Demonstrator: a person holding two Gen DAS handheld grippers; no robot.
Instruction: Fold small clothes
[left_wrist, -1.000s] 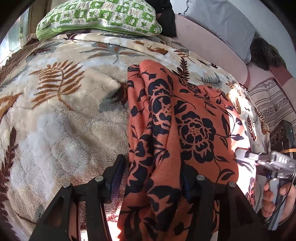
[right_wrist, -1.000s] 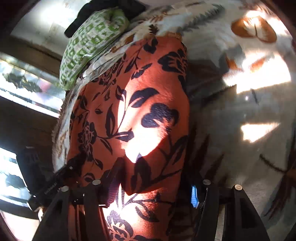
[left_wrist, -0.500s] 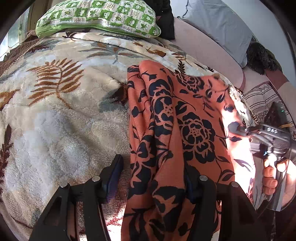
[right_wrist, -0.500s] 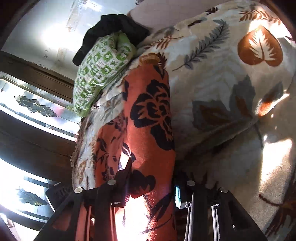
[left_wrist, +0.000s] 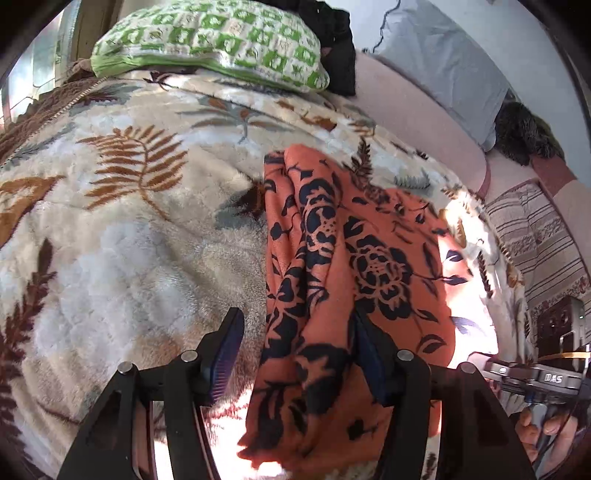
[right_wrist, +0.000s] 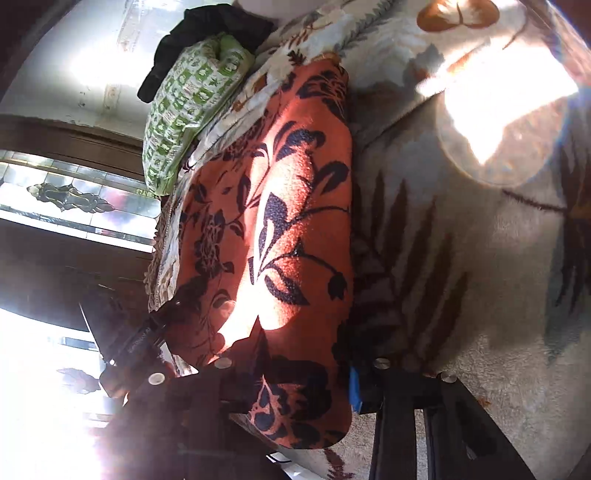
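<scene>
Leaf-patterned plush blanket on a bed, an orange floral garment lying on it.

Garment's long axis runs from the grippers away toward the green checked pillow beyond its far end. Left gripper stands apart, a bunched fold between its pads, left pad clear. Right gripper has just been closing and clamps the near edge.

Open blanket lies left of the garment; a pillow blocks the far end.

Orange garment (black florals) – rumpled, lengthwise
</scene>
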